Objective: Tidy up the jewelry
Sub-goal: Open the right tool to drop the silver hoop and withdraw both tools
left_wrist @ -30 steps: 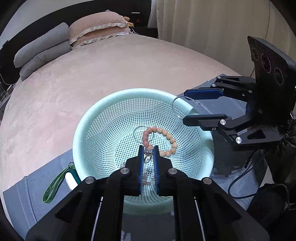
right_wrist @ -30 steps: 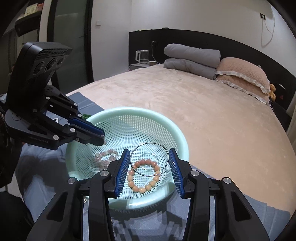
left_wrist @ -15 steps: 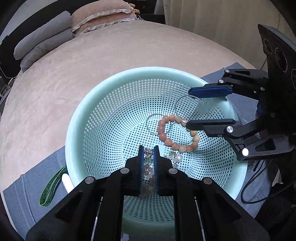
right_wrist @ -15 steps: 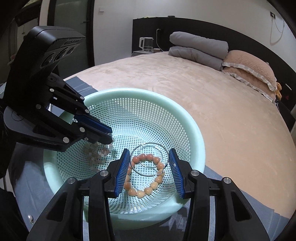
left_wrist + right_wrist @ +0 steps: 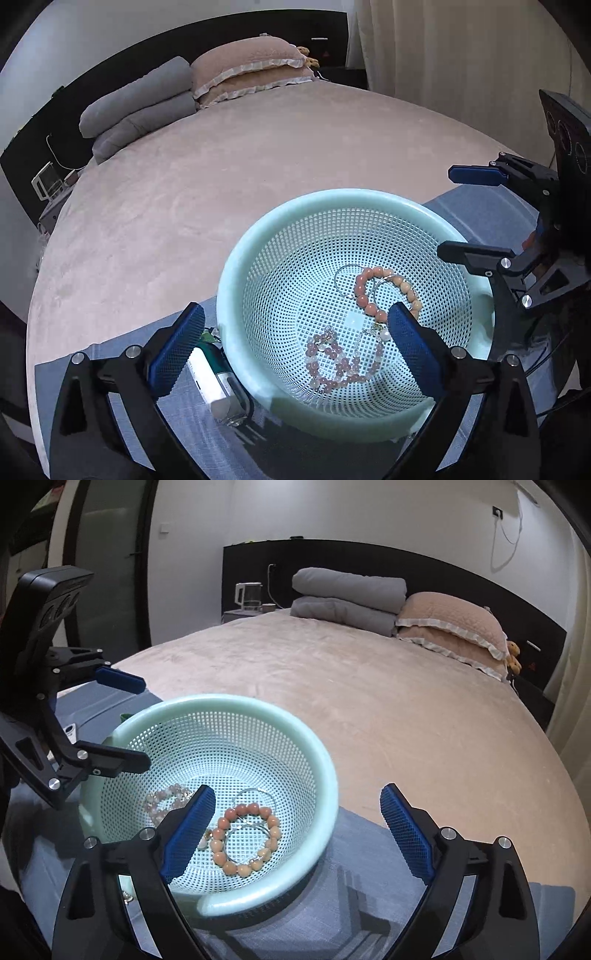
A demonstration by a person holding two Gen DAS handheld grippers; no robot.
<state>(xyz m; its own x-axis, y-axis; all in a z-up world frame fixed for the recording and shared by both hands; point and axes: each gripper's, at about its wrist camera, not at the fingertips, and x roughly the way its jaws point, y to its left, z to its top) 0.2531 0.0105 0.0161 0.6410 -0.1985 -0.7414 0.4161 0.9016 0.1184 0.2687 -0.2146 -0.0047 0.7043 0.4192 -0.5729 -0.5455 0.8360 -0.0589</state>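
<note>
Jewelry lies gathered in the bottom of the mint-green perforated basket, which looks like the collecting place for the task. I count one orange bead bracelet, one pink-and-white bead strand lying in loose coils, and what look like two thin wire hoops, one beside the orange beads and one inside their ring; a small pearl-like bit sits near the right pad in the left wrist view, too small to name. The strand rests toward the near wall on the left gripper's side, the orange bracelet and hoops nearer the middle.

The left gripper hangs just above the basket with its jaws spread wide, having just been opening; nothing is between the pads, and the pink strand lies below in the basket, free of them. The right gripper has likewise just been opening and stands wide over the near rim, gripping nothing, the hoops and bracelet resting loose beneath its left pad.

The basket stands on a grey-blue cloth spread on the pink bed. Beside it, outside the rim, lie a white-capped tube-like item and a green object, partly hidden. Two grey folded blankets and two pink pillows are stacked by the headboard.
</note>
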